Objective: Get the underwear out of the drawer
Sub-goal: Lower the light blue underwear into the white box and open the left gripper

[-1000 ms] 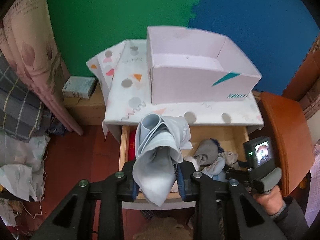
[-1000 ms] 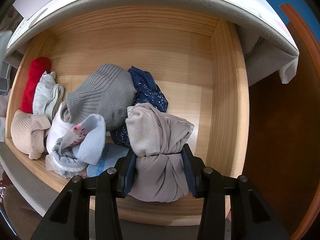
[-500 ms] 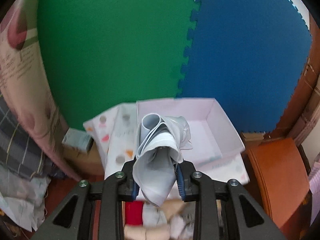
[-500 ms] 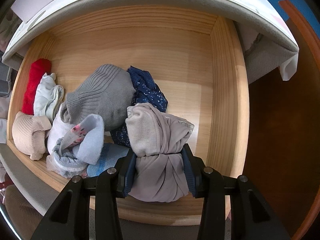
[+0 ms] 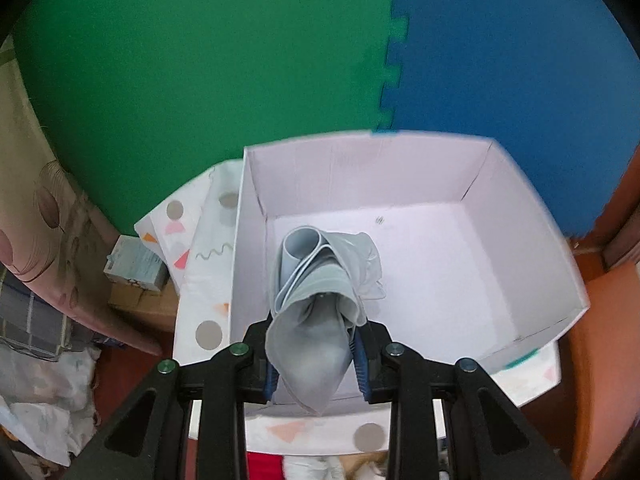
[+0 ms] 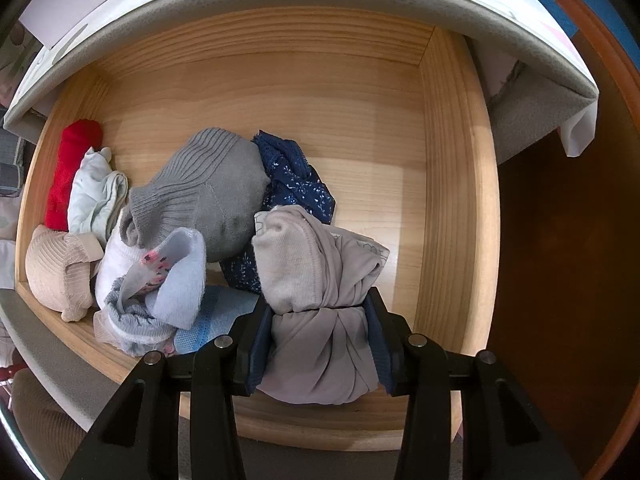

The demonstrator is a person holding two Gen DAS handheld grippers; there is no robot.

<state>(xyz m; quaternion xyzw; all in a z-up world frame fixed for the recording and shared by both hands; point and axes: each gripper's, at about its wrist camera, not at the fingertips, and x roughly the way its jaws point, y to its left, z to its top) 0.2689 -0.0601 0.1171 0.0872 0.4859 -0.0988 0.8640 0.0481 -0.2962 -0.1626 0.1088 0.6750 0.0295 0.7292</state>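
Note:
My left gripper is shut on a rolled pale grey-blue underwear and holds it over the open white cardboard box on the cabinet top. In the right wrist view, my right gripper is shut on a folded taupe underwear inside the open wooden drawer, near its front right. Further garments lie in the drawer: a grey ribbed piece, a navy patterned piece, a red roll, a pale mint piece, a beige piece and a light blue floral piece.
A patterned cloth covers the cabinet top under the box. Green and blue foam mats line the wall behind. A small carton and a curtain are at left, orange-brown wooden furniture at right. The drawer's right part shows bare wood.
My left gripper has carried the grey-blue underwear from above the drawer forward to over the white box. The right gripper has stayed where it was, clamped on the taupe underwear.

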